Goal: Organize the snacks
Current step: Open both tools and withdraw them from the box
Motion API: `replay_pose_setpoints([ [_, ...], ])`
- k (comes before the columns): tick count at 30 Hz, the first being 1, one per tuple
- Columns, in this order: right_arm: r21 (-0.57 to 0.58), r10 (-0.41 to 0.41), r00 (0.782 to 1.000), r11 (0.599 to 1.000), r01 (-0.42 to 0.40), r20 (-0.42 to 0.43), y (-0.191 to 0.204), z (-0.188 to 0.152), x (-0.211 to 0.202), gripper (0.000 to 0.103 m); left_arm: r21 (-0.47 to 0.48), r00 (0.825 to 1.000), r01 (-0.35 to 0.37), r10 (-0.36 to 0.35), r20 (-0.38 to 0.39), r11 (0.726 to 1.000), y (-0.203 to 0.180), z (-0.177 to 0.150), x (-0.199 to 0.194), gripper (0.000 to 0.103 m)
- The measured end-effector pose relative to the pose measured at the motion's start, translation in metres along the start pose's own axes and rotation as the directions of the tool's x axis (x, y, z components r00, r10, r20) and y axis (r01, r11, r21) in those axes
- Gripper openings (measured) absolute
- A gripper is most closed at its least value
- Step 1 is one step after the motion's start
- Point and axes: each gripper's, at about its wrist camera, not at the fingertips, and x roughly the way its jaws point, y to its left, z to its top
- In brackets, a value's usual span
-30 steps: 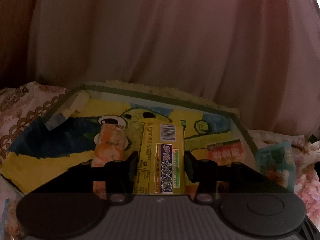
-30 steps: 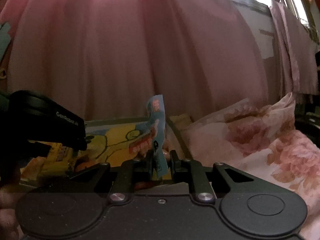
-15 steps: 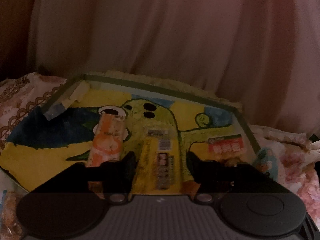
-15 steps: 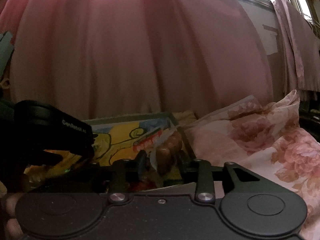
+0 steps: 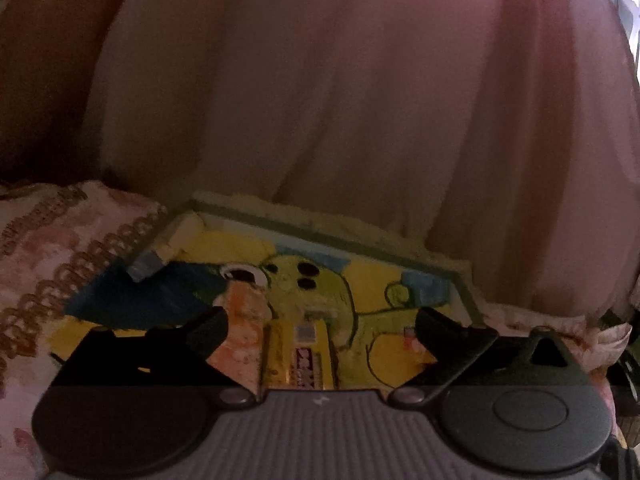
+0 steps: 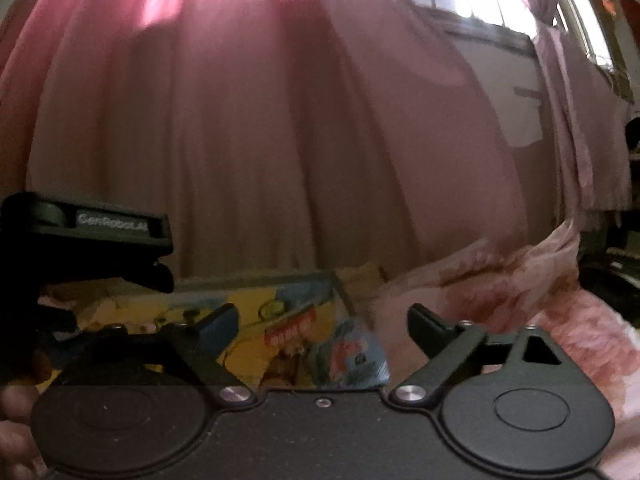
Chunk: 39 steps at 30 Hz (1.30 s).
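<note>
Between the two black fingers of your left gripper lies the long yellow snack packet with a barcode and a dark label; the jaws stand wide open and touch nothing. This packet rests flat on the yellow cartoon-painted tray with the grey-green rim, and the orange-and-white snack pouch lies just beside the packet on its left, partly behind the left finger.

Your right gripper is also wide open and empty. The small light-blue snack sachet with a red picture lies below its gap, at the tray's right edge, next to the red-and-white flat packet further in on the tray.

I judge that you are at the end of a placing step: both snacks look set down, and both grippers are free. The next move asks you to lift the grippers clear without dragging a packet, then to look for a snack that is not on the tray yet. The flowered bedding around the tray is soft, so a packet there may sink and slip when you close on it.
</note>
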Motion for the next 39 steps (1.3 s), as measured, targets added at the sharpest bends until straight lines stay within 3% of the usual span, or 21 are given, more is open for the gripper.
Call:
replay_pose_setpoints([
  [3,0.004,-0.009,0.999,1.000,0.008,0.042,-0.001,0.009,-0.017,0.102,-0.009,1.000,-0.010,0.010,0.028,1.000,0.004,0.004,-0.016,0.102],
  [9,0.035,-0.016,0.996,0.999,0.013,0.088,-0.006,0.022,-0.052,0.102,-0.007,0.992,-0.067,0.067,0.106,0.998,0.011,0.003,-0.057,0.102],
  [21,0.005,0.007,0.985,1.000,-0.008,0.174,-0.004,0.033,-0.131,0.102,0.031,0.986,-0.086,0.080,0.146,0.996,0.024,-0.010,-0.130,0.102],
  [39,-0.057,0.031,0.996,0.998,-0.027,0.084,-0.001,0.003,-0.205,0.102,0.128,0.991,-0.106,0.095,0.090,0.986,0.055,-0.050,-0.182,0.102],
])
